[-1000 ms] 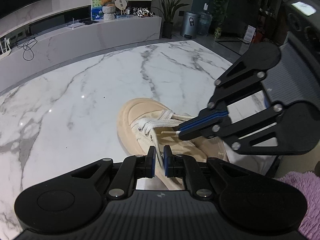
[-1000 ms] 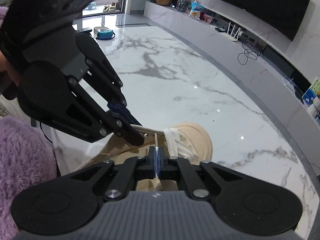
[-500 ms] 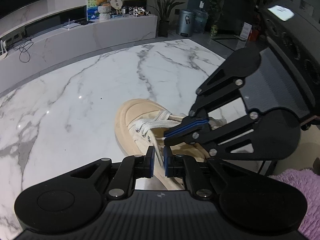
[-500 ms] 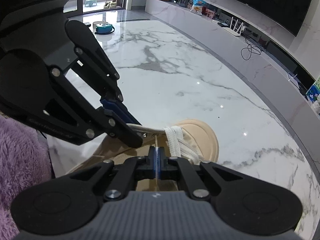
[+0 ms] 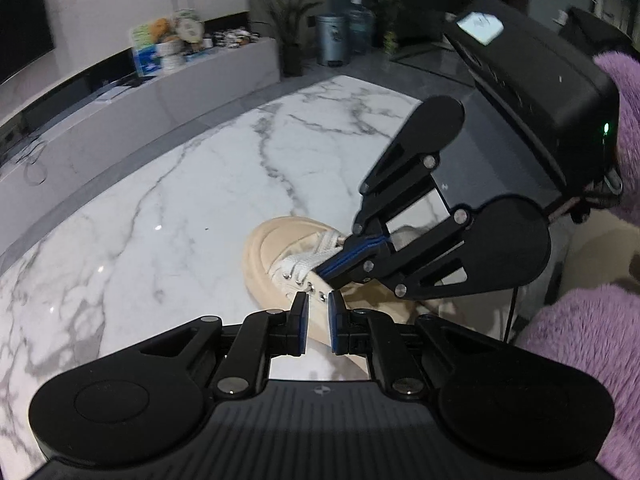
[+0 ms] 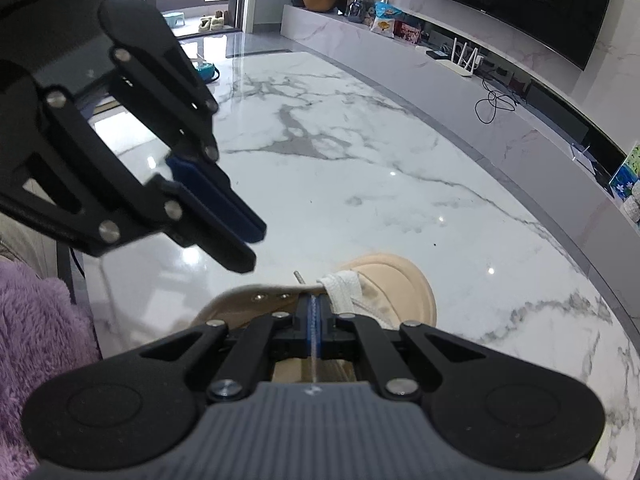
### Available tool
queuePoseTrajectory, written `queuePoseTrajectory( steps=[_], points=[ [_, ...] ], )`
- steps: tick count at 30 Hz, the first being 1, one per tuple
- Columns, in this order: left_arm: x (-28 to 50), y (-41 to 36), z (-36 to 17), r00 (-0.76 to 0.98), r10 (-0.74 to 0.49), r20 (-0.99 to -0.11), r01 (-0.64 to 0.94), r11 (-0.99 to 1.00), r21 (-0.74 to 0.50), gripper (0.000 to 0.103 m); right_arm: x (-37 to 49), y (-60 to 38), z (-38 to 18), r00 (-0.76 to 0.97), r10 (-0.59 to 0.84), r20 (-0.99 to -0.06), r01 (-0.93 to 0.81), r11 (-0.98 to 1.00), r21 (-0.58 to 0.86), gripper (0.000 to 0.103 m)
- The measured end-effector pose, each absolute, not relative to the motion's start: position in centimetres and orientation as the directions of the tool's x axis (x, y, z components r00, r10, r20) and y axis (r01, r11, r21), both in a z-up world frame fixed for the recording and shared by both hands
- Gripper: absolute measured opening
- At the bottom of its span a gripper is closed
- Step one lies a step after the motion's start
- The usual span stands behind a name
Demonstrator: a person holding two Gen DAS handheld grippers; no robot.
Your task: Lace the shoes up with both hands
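Observation:
A beige shoe [image 5: 268, 256] with a white lace [image 5: 320, 246] rests on the marble top, toe pointing away from me. My right gripper [image 6: 314, 307] is shut on a thin run of the lace [image 6: 340, 284] just behind the eyelets; its metal tip [image 6: 298, 277] pokes out past the shoe's edge. In the left wrist view the right gripper [image 5: 325, 271] comes in from the right onto the laces. My left gripper [image 5: 318, 316] hovers over the near eyelet row, its jaws opening with nothing held between them. The right wrist view shows the left gripper [image 6: 251, 245] above the shoe, apart from it.
The white marble top [image 5: 168, 220] spreads wide to the left and beyond the shoe. Purple fluffy sleeves [image 5: 580, 344] sit close at the right. A low marble cabinet [image 5: 192, 92] with boxes and toys runs along the back wall, with a bin [image 5: 331, 40] and a plant beside it.
My left gripper has rolled and drawn up and away from the lace by the eyelets, its jaws a little wider. The right gripper has kept its hold on the lace.

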State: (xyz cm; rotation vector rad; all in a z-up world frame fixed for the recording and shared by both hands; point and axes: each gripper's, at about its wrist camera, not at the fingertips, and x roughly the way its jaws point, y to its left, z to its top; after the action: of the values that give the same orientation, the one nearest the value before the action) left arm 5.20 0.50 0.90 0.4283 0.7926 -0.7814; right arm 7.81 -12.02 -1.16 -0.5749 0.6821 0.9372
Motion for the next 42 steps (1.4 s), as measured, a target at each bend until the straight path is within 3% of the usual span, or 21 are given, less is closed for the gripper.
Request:
queuePoseTrajectory(
  steps=[7, 16, 24, 29, 31, 33, 42],
  points=[
    [6.4, -0.7, -1.5, 0.458, -0.414, -0.786, 0.828, 0.521, 0.208, 0.011, 8.0, -12.0, -1.3, 0.414, 0.542, -0.731, -0.862, 0.492, -0.123, 0.003],
    [7.3, -1.9, -3.5, 0.458, -0.401, -0.793, 0.867, 0.397, 0.3, 0.011, 8.1, -12.3, -1.3, 0.397, 0.555, -0.731, -0.863, 0.498, -0.091, 0.003],
    [7.0, -3.0, -4.1, 0.464, -0.361, -0.809, 0.87, 0.358, 0.34, 0.001, 8.0, -12.4, -1.3, 0.401, 0.566, -0.721, -0.853, 0.516, -0.07, 0.004],
    [7.0, -2.3, -3.0, 0.457, -0.358, -0.815, 0.859, 0.416, 0.299, 0.001, 7.1, -12.9, -1.2, 0.435, 0.567, -0.699, -0.826, 0.561, -0.059, 0.009],
    [6.8, -1.9, -2.4, 0.46, -0.345, -0.818, 0.849, 0.439, 0.293, 0.001, 6.6, -13.5, -0.9, 0.456, 0.575, -0.679, -0.8, 0.6, -0.03, 0.024],
    [6.4, -1.4, -1.8, 0.469, -0.324, -0.822, 0.838, 0.458, 0.298, 0.001, 5.7, -14.6, -0.4, 0.485, 0.585, -0.65, -0.775, 0.632, -0.009, 0.032],
    [3.9, 1.6, 0.9, 0.488, -0.27, -0.83, 0.781, 0.56, 0.278, 0.0, 1.6, -16.6, 0.3, 0.657, 0.457, -0.6, -0.617, 0.783, -0.08, 0.032]
  ],
)
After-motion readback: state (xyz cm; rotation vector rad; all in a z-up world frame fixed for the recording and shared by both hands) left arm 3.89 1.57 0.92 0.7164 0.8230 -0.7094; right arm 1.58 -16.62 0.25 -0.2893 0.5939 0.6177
